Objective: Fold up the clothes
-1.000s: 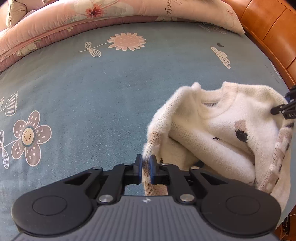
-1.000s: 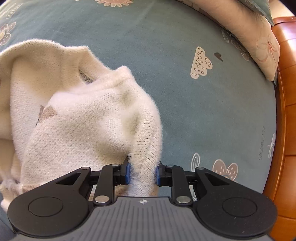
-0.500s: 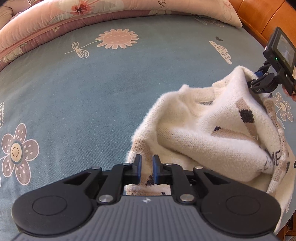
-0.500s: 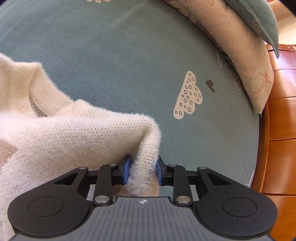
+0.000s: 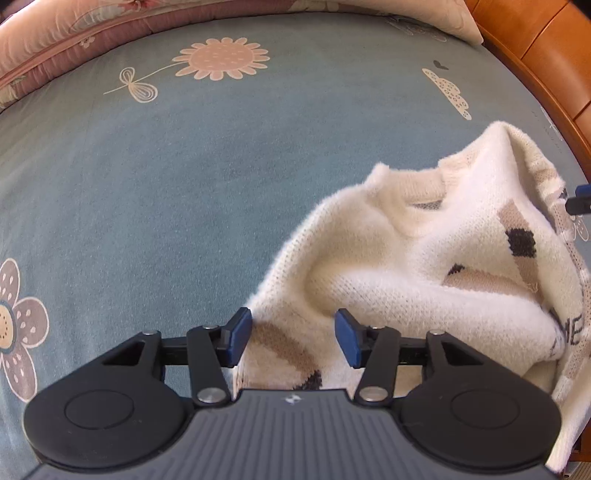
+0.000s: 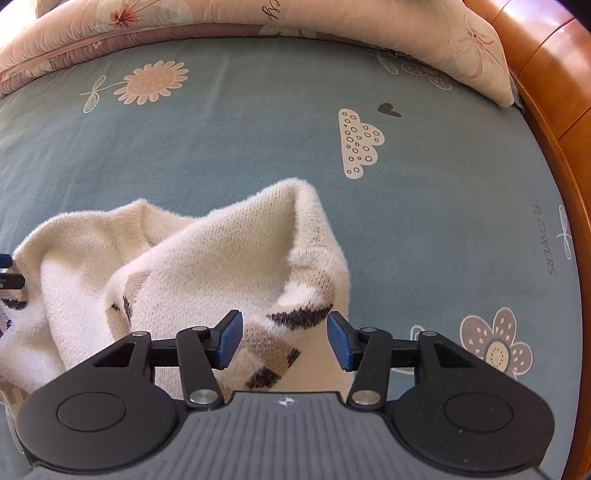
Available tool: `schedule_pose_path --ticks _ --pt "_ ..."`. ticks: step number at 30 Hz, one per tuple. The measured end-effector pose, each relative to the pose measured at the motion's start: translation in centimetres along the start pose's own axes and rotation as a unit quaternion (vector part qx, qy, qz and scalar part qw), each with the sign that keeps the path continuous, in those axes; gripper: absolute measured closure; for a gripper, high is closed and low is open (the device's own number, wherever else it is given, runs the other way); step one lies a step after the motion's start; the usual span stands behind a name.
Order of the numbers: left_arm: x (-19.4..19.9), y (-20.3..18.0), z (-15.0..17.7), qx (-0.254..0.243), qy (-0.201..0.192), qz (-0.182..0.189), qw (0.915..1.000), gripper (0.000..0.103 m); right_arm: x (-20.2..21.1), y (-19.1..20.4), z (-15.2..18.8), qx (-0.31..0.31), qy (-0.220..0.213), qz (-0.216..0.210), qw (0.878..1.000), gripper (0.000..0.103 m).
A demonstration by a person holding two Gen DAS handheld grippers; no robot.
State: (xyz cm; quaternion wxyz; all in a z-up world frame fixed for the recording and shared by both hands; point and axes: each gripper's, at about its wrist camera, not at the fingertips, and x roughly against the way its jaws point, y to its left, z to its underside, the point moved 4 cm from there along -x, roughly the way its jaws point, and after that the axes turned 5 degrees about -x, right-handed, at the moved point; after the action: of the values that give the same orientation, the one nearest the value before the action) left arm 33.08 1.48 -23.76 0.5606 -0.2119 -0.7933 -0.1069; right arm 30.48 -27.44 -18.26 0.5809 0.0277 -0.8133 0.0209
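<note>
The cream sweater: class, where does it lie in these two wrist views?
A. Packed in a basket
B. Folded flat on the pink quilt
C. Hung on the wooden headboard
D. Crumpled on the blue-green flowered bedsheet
D: the sweater sits bunched, collar showing, on the bedsheet, short of the quilt behind.

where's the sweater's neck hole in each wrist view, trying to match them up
Left wrist: the sweater fills the right half; its neck opening sits right of centre, above the left gripper.
Right wrist: the neck opening is at left of centre, behind a raised fold, up-left of the right gripper.
Shared landmark: the dotted cloud print with a small heart on the blue bedsheet.
</note>
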Motion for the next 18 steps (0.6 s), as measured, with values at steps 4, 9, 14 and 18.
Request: schedule_pose_path --ticks 4,9,14,18 --pt "-1.8 0.9 -3.3 -0.024 -0.007 0.04 0.9989 0.043 0.3 -0.3 1.7 -0.024 0.005 -0.007 1.0 0.048" --pt "-6.3 1.0 -3.6 0.032 0.089 0.166 0.9816 0.055 0.4 -0.4 2.7 -0.029 0.007 -0.015 0.999 0.048" --pt "-4.3 1.4 -1.7 0.048 0.093 0.096 0.9899 0.095 1.0 -1.1 3.3 -0.033 0.005 -0.022 0.999 0.048" --pt "-1.0 2.3 -0.6 0.049 0.076 0.048 0.9947 0.095 0.8 -1.6 3.8 -0.044 0.01 -0.027 0.999 0.048"
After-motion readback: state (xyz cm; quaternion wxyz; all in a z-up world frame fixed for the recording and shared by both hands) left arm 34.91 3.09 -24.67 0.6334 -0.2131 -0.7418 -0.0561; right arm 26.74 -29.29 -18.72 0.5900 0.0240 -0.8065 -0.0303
